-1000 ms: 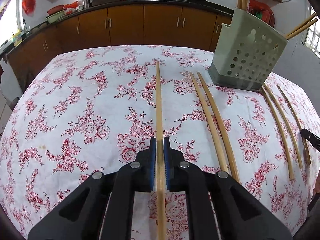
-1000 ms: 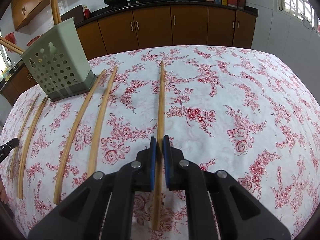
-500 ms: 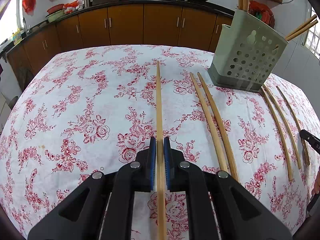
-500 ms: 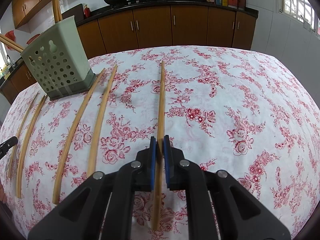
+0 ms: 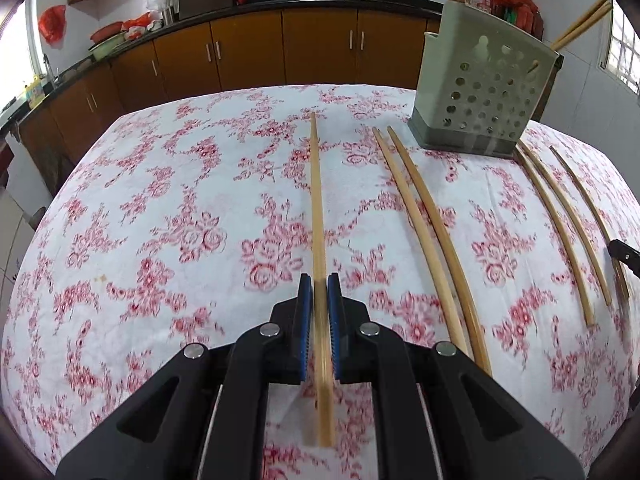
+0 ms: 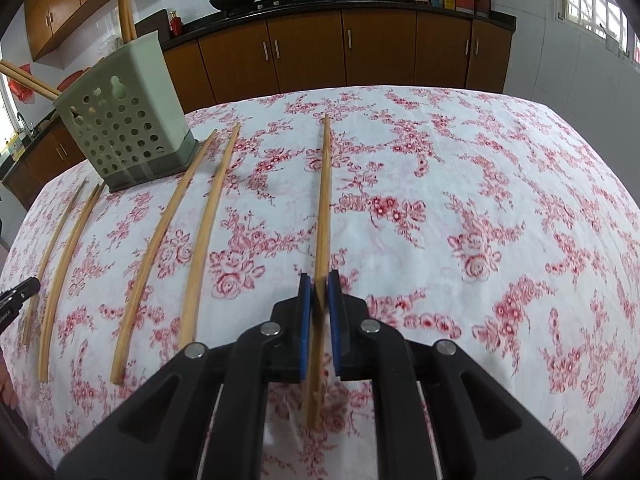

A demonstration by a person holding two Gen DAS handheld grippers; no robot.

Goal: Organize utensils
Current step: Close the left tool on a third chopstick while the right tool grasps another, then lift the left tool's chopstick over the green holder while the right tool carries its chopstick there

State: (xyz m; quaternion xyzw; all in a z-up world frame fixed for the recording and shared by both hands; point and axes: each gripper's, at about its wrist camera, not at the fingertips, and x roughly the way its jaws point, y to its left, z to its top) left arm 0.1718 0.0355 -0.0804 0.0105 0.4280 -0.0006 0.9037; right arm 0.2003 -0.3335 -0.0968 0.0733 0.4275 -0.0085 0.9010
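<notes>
On the floral tablecloth (image 5: 160, 208), the left gripper (image 5: 319, 286) is clamping one chopstick (image 5: 317, 200) and the right gripper (image 6: 319, 284) is clamping another chopstick (image 6: 323, 200). Loose chopsticks (image 6: 200, 220) are lying between them, beside the perforated holder (image 6: 120, 120); open cloth is stretching toward the far edge.

Both grippers, left (image 5: 319, 286) and right (image 6: 319, 284), are matte black. Each has blue ribbed pads (image 5: 305, 312) and round silver screws (image 6: 270, 328).
</notes>
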